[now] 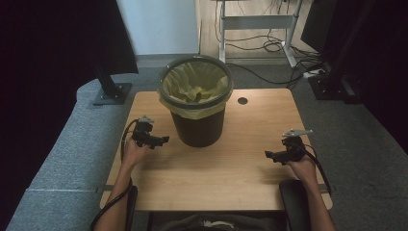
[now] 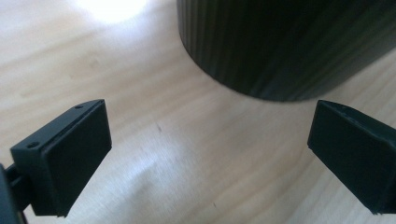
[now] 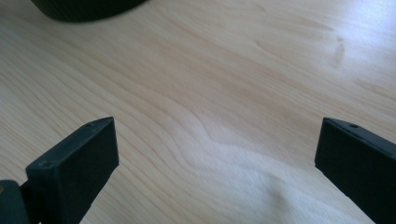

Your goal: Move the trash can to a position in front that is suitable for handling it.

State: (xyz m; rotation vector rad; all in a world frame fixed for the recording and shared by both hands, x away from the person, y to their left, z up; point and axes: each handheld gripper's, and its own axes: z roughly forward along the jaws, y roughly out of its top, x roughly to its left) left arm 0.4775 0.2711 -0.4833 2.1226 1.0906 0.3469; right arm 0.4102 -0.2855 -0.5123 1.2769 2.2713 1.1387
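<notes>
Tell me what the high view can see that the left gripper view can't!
High view: the bin's yellow bag and rim, both tongs, left and right, the person's forearms, and a round hole in the table. Left gripper view: the bin's ribbed dark wall up close, between the wide-open left tongs. Both share the bin and the wooden table.

1. The bin [image 1: 196, 103] sits on the table [image 1: 240, 163], toward the far edge and a bit left of the middle, with a liner bag [image 1: 195, 82] in it.
2. Left gripper [image 1: 156, 140] is just left of the bin, near its base — close, not touching.
3. Right gripper [image 1: 272, 155] is over at the table's right side, well apart from the bin and a little nearer the person.
4. Small hole [image 1: 242, 101] in the tabletop, just right of the bin.
5. Both hands come in from the near edge — one per side.
</notes>
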